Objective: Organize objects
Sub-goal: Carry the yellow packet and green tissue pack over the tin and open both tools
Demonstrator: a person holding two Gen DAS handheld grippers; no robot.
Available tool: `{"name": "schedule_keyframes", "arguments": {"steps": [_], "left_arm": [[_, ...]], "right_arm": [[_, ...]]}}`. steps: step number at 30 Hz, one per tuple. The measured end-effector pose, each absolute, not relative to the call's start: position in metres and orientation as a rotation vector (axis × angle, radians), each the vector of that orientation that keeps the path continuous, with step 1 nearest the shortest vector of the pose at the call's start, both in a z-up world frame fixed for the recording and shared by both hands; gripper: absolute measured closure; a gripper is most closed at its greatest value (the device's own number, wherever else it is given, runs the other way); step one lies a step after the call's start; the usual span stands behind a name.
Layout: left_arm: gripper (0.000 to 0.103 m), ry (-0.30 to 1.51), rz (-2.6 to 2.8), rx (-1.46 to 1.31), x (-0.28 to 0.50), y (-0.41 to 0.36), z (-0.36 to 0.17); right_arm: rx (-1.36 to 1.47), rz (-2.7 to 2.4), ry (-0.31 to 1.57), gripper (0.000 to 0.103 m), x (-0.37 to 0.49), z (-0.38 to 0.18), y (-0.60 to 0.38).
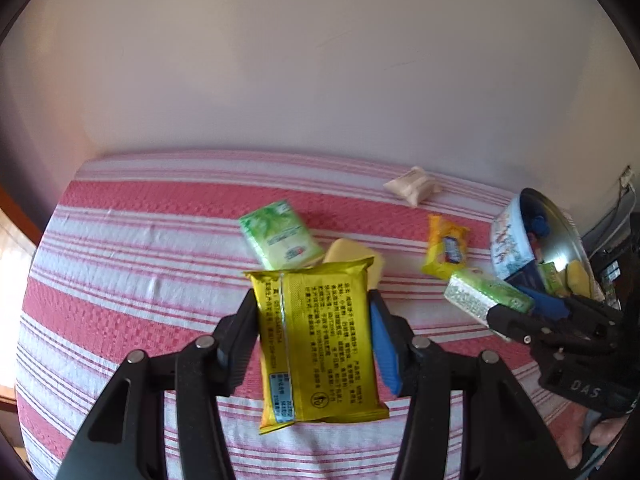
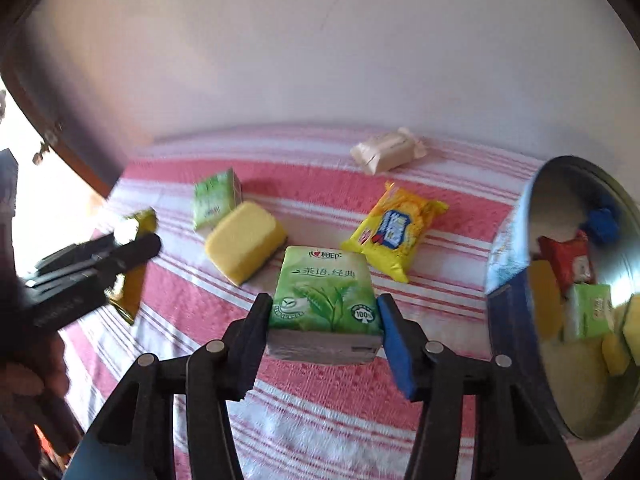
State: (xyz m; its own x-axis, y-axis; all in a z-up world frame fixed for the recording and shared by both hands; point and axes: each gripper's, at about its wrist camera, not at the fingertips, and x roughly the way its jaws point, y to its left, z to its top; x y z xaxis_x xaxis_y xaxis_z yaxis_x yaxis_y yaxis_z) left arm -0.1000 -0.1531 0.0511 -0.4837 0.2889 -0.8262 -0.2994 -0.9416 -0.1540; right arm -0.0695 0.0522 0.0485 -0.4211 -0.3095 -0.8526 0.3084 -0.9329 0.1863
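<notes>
Our left hand-held gripper (image 1: 316, 344) clamps a yellow packet (image 1: 316, 344); our right hand-held gripper (image 2: 325, 320) grips a green "100%" tissue pack (image 2: 325, 292); the round tin (image 2: 516, 240) holds packets.

Striped cloth (image 2: 320, 420) lies bare near; sponge (image 2: 244, 240) and snack packet (image 2: 394, 232) crowd mid-table.

Daylight glaring in at the left edge of both my views, washing out there, soft shadows falling right of things on the striped cloth (image 2: 312, 400), fisheye bending the borders, my left gripper (image 2: 132, 248) smearing with motion blur.
</notes>
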Motion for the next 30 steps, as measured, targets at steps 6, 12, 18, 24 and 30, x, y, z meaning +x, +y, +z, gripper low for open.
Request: {"name": "schedule_keyframes", "arguments": {"steps": [6,12,18,24,30], "left_arm": [[0.052,0.063,2.426,-1.305,-0.083,-0.132,0.069],[0.052,0.096,2.402,-1.259,-0.069,-0.110,0.084],[0.052,0.121,2.388,-1.210,-0.059,-0.091,0.097],[0.052,0.136,2.359,-1.176,-0.048,-0.071,0.108],[0.052,0.165,2.315,-1.122,-0.033,-0.045,0.117]], "right_arm": [[1.375,-2.448,-0.071,0.047,-0.053,0.071,0.061],[1.340,-2.514,-0.143,0.047,-0.033,0.091,0.093],[1.315,-2.583,-0.202,0.047,-0.016,0.106,0.126],[1.305,-2.643,-0.240,0.047,-0.006,0.112,0.153],[1.273,-2.708,-0.266,0.047,0.008,0.126,0.180]]}}
